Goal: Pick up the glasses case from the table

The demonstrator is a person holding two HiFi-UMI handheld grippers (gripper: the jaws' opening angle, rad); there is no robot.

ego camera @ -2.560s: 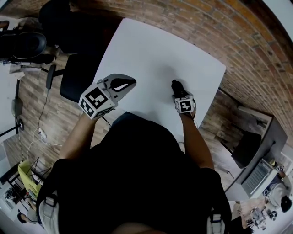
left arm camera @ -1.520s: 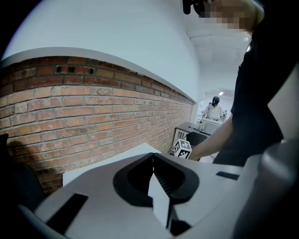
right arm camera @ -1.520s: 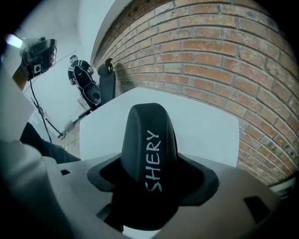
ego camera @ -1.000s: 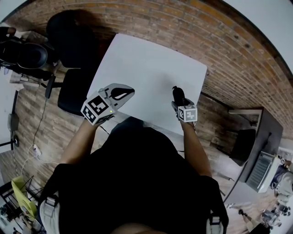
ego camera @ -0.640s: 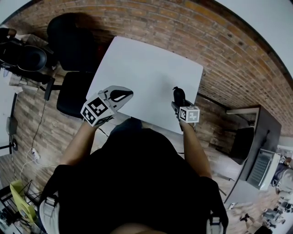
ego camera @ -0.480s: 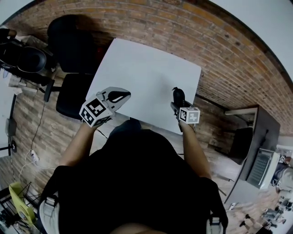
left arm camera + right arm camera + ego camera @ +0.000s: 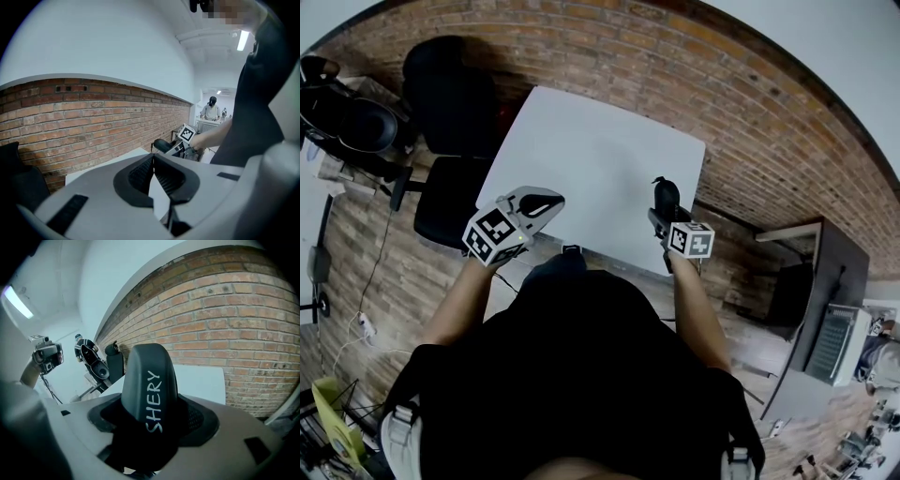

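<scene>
- The white table [image 7: 581, 141] stands against a brick wall [image 7: 694, 66], its top bare.
- The left gripper [image 7: 547, 199], jaws pressed together on nothing, hangs well apart at the table's near left edge.
- The right gripper [image 7: 662, 208] pinches the black glasses case [image 7: 149, 380]. The case's long axis runs out along the jaws toward the wall.
- The case's rear end is buried between the pads. It looks clear of the table, though no view confirms it.
</scene>
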